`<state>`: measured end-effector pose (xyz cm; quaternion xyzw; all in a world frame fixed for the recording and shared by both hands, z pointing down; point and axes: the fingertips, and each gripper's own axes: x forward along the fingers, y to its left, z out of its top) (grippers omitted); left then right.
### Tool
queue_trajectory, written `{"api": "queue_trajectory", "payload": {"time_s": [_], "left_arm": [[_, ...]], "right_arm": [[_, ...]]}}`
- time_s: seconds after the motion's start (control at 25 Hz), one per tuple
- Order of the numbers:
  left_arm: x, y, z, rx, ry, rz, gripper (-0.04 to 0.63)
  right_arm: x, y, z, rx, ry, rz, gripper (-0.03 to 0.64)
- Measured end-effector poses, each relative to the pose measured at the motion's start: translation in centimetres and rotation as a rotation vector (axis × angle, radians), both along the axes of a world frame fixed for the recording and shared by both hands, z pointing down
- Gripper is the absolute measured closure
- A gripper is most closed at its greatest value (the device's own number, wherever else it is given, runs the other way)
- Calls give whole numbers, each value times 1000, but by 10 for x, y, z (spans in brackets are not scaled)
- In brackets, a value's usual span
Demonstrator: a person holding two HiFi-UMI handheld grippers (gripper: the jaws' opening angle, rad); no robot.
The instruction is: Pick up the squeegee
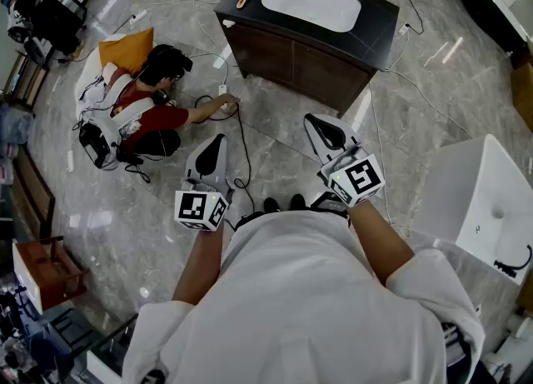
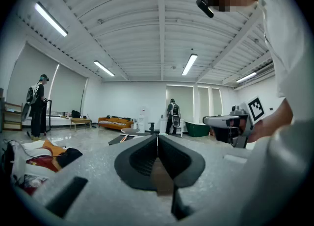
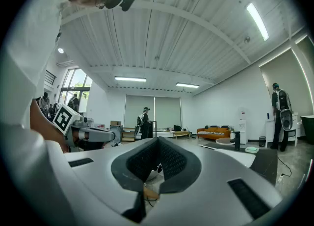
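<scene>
Left hand-held gripper [image 1: 215,142], right hand-held gripper [image 1: 321,124]: closed, empty

Bright, even light from ceiling strip lights [image 2: 50,19]; glare streaks on glossy floor [image 1: 275,166]; fisheye distortion, dark vignetted corners in gripper views.

White shirt [image 1: 308,291]; grey tools [image 1: 215,142] bear marker cubes [image 1: 201,209].

Left gripper [image 1: 212,145] and right gripper [image 1: 325,127] held level, jaws together, empty
</scene>
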<state>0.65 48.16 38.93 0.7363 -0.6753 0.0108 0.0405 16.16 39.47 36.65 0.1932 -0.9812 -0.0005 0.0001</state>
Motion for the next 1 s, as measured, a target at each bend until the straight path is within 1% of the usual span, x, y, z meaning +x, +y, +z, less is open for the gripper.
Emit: {"api": "queue_trajectory", "payload": {"time_s": [0.16,0.36,0.52,0.8,1.0], "left_arm": [[14,-2,-1,-7,11,5,578],[26,-5,4,-16,21,-5,578],[37,-7,10,-22,33,-5,578],[29,-7,18,-46,44,-26,578],[16,-21,23,-48,64,-42,578]], "right_arm": [[15,-2,0,-8,-9,-12,603],[31,-9,10,-54,-35,-28,603],[46,-13,14,-56,-54,-38,601],[63,-35,32,-120,-64,19,601],[56,-57,44,-152,-62,45,601]]}}
